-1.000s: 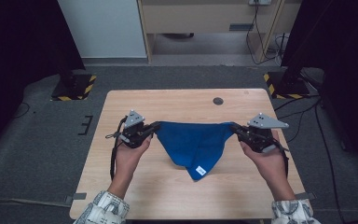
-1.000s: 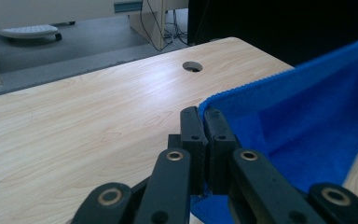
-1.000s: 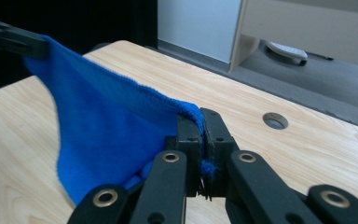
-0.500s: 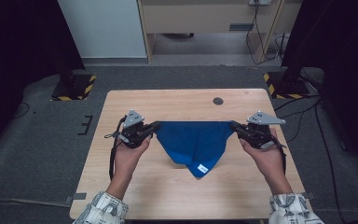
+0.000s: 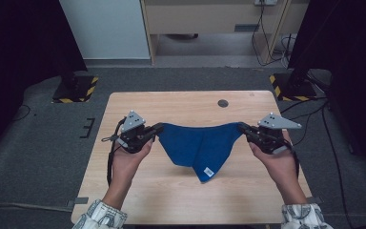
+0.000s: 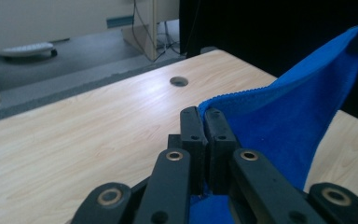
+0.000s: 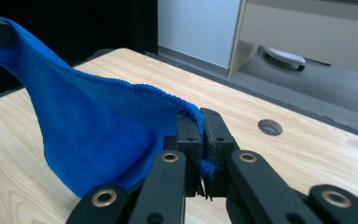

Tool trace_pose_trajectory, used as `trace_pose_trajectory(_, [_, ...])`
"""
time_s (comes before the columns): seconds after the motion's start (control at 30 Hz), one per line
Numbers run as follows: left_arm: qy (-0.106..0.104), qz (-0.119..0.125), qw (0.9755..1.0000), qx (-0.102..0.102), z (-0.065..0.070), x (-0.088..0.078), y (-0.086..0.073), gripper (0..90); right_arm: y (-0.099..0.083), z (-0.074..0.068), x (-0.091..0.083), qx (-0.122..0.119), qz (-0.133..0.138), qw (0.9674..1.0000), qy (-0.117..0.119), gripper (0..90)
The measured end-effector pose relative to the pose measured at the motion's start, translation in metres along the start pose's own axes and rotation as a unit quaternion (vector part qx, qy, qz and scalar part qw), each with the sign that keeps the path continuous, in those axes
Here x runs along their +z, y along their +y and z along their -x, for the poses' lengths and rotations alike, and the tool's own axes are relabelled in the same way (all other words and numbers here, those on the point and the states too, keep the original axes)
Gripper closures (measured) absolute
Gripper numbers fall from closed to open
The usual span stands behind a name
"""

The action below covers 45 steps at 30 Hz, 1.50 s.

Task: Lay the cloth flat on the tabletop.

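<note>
Blue cloth stretched crosswise above the table, long axis running gripper to gripper, top edge nearly taut, lower point with white tag drooping toward the person, possibly brushing the wood. Left gripper clamped on one corner, right gripper clamped on the opposite corner; jaws pinched tight on fabric. Both hands level, palms inward, equally near. Next placement hinges on keeping that crosswise line square to the table.

Wooden table, round hole, cabinet
</note>
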<state>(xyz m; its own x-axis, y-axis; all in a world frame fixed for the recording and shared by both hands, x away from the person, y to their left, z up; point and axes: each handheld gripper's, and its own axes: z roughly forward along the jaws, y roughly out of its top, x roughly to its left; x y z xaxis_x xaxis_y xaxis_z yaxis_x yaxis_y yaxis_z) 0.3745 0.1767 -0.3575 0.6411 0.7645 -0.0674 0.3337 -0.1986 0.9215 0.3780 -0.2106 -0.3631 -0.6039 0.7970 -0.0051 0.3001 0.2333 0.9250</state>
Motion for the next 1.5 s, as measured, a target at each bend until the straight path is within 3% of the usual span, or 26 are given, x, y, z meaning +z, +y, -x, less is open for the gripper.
trace_pose_trajectory(0.07, [-0.004,0.005,0.9999,0.01,0.004,-0.004,0.005,87.3,0.005,0.0,-0.006,-0.003,0.005,1.0,0.0,86.9])
trace_pose_trajectory(0.13, [-0.017,0.002,0.9998,0.006,0.004,-0.002,0.009,87.2,0.008,0.002,-0.008,-0.014,0.0,0.9999,-0.005,86.8])
trace_pose_trajectory(0.23, [-0.018,-0.01,0.9998,-0.003,-0.003,0.009,0.01,87.2,0.009,0.011,-0.002,-0.01,-0.009,0.9999,-0.008,86.7])
trace_pose_trajectory(0.57, [-0.014,-0.051,0.9982,-0.029,-0.028,0.057,-0.003,86.7,-0.009,0.036,0.04,0.016,-0.037,0.9992,0.001,86.1])
trace_pose_trajectory(0.7, [-0.008,-0.056,0.998,-0.029,-0.037,0.076,-0.009,86.6,-0.017,0.044,0.056,0.021,-0.052,0.9984,0.005,86.1])
trace_pose_trajectory(0.73, [0.002,-0.056,0.9981,-0.025,-0.039,0.08,-0.01,86.6,-0.019,0.046,0.061,0.022,-0.056,0.9982,0.004,86.0])
trace_pose_trajectory(0.87, [0.004,-0.072,0.9965,-0.043,-0.049,0.097,-0.015,86.6,-0.026,0.057,0.076,0.026,-0.072,0.9971,0.004,85.6])
trace_pose_trajectory(1.0, [0.002,-0.086,0.9954,-0.041,-0.055,0.111,-0.02,86.0,-0.032,0.067,0.088,0.03,-0.087,0.9957,0.001,86.0])
trace_pose_trajectory(1.1, [0.005,-0.094,0.9947,-0.039,-0.062,0.12,-0.022,85.6,-0.036,0.073,0.094,0.048,-0.083,0.9953,0.015,86.2])
trace_pose_trajectory(1.17, [0.005,-0.099,0.9941,-0.044,-0.067,0.125,-0.024,85.7,-0.038,0.077,0.098,0.049,-0.087,0.9949,0.008,86.1])
trace_pose_trajectory(1.33, [0.01,-0.117,0.9925,-0.036,-0.067,0.138,-0.029,85.8,-0.045,0.083,0.108,0.052,-0.098,0.9938,-0.004,86.1])
trace_pose_trajectory(1.5, [0.016,-0.134,0.9899,-0.044,-0.07,0.152,-0.037,85.8,-0.055,0.087,0.122,0.054,-0.117,0.9916,-0.008,86.3])
